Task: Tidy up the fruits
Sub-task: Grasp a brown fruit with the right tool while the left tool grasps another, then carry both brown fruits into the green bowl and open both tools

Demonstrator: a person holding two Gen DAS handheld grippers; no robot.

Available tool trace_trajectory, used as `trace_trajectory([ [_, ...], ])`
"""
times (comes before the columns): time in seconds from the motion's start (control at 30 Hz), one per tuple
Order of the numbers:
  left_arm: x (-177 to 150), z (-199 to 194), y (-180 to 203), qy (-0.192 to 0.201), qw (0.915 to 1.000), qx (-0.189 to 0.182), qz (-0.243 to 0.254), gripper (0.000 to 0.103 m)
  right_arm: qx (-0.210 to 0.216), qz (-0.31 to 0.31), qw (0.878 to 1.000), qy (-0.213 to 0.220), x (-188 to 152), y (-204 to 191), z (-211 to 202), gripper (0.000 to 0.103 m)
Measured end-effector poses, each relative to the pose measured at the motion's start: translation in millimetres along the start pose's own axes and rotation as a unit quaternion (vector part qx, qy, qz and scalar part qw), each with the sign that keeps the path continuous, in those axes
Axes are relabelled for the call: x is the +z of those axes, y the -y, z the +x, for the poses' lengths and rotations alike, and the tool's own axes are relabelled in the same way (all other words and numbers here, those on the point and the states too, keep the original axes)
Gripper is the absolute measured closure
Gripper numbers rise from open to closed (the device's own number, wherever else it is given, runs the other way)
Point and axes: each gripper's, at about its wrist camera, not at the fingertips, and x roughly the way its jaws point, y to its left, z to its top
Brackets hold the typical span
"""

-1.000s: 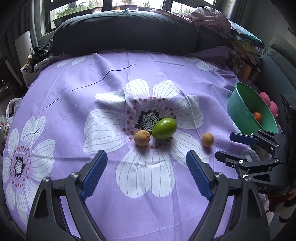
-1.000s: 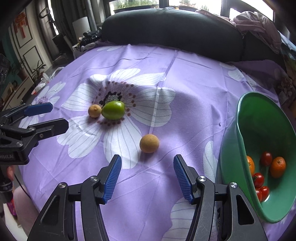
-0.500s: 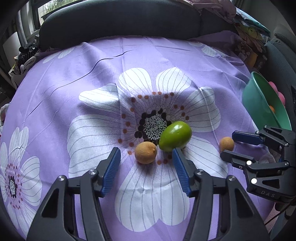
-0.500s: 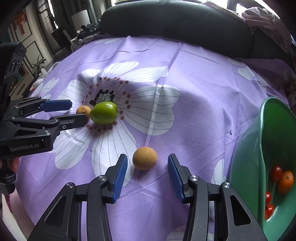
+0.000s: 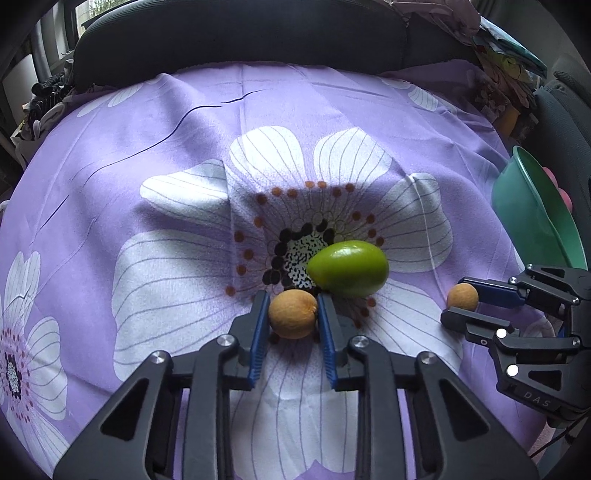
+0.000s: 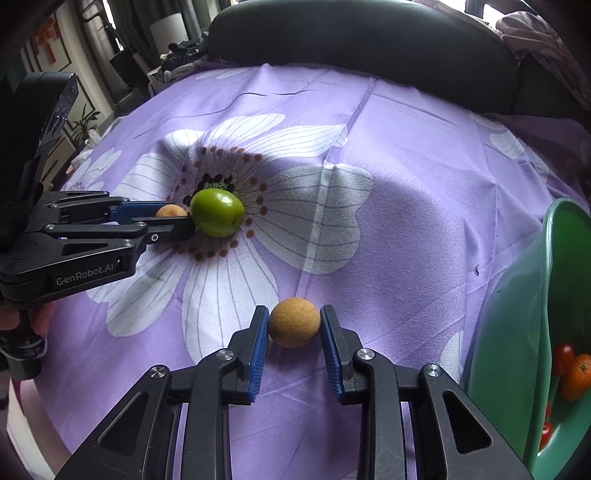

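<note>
Nearest the front edge of the purple flowered cloth (image 6: 424,206), the right gripper (image 6: 294,325) has its blue pads pressed against both sides of a tan round fruit (image 6: 294,322), with bare cloth on either side and the green bowl (image 6: 517,332) of tomatoes and an orange at the right edge just beside it. Toward the middle of the cloth, the left gripper (image 5: 291,314) is closed the same way on a second tan fruit (image 5: 292,313), and the green mango (image 5: 348,268) touches the outside of its right finger. Beyond the mango the cloth lies open to the far edge, where a dark sofa back (image 5: 236,33) rises.
</note>
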Motion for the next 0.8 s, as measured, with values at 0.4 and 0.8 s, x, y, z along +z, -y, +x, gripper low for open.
trace_trajectory([
  [0.4, -16.0, -35.9, 7.5, 0.030, 0.9990, -0.025, -0.021, 0.077, 0.016, 0.011, 1.000, 0.024, -12.4, -3.5, -26.0, 0.073],
  [0.8, -44.7, -84.6, 29.6, 0.070, 0.9972, -0.010, -0.024, 0.077, 0.032, 0.037, 0.996, 0.071, -40.2, -14.5, -76.4, 0.073],
])
